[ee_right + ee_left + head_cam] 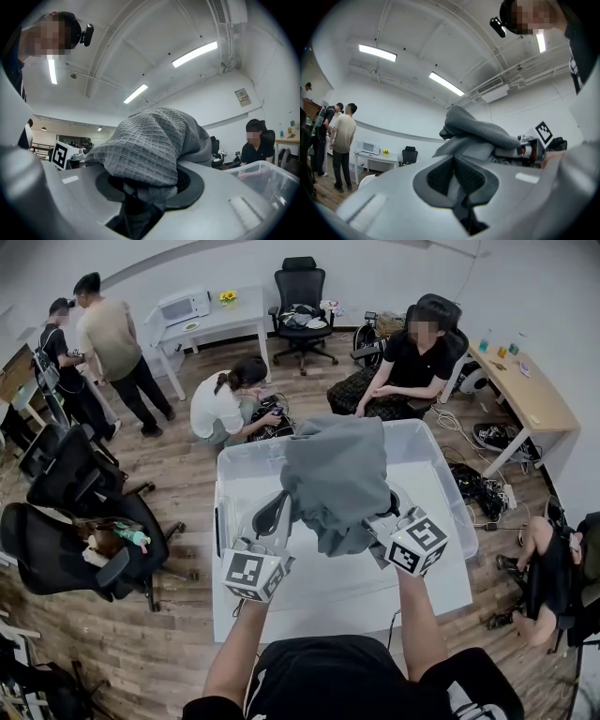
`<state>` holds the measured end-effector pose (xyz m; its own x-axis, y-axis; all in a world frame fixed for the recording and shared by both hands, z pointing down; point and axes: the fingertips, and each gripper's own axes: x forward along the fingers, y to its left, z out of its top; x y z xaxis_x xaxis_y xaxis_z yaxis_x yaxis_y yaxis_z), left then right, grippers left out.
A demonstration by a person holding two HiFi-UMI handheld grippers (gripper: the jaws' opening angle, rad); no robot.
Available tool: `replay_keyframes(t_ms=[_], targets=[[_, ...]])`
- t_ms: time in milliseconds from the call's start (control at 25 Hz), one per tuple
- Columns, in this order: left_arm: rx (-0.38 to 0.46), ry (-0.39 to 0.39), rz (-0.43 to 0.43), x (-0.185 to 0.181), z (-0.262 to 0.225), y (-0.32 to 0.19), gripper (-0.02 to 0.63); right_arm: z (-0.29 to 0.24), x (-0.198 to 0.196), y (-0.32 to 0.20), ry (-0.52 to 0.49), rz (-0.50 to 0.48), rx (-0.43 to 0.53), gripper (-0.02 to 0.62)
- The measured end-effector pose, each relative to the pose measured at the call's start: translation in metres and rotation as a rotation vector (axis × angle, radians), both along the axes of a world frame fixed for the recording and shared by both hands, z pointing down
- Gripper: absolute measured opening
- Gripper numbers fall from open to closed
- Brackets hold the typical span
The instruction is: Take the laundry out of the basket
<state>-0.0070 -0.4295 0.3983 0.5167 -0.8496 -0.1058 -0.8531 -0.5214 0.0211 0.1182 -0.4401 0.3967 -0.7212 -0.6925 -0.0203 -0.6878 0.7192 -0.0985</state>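
A grey waffle-knit garment (333, 479) hangs in the air over a clear plastic basket (424, 442), which stands on a white table (328, 607). My left gripper (274, 514) is shut on the garment's left edge. In the left gripper view the cloth (474, 132) is pinched between the dark pads of that gripper (453, 177) and runs across to the other gripper. My right gripper (382, 517) is shut on the right part. In the right gripper view the fabric (150, 140) drapes over and hides most of that gripper's (140, 190) jaws. The basket's rim (268, 174) shows at lower right.
A seated person (412, 362) is just behind the basket, and another crouches (225, 404) to its left. Two people stand at far left (108, 343). Black office chairs (80, 521) crowd the left side. A wooden desk (525, 390) is at right, with cables on the floor (483, 488).
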Motion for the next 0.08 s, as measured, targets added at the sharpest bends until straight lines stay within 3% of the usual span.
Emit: replay_keyframes(t_ms=[80], targets=[[-0.001,-0.001,0.002,0.0006,0.0001,-0.0005,0.008,-0.0007,-0.0001,-0.0002,0.0,-0.001,0.001,0.17]])
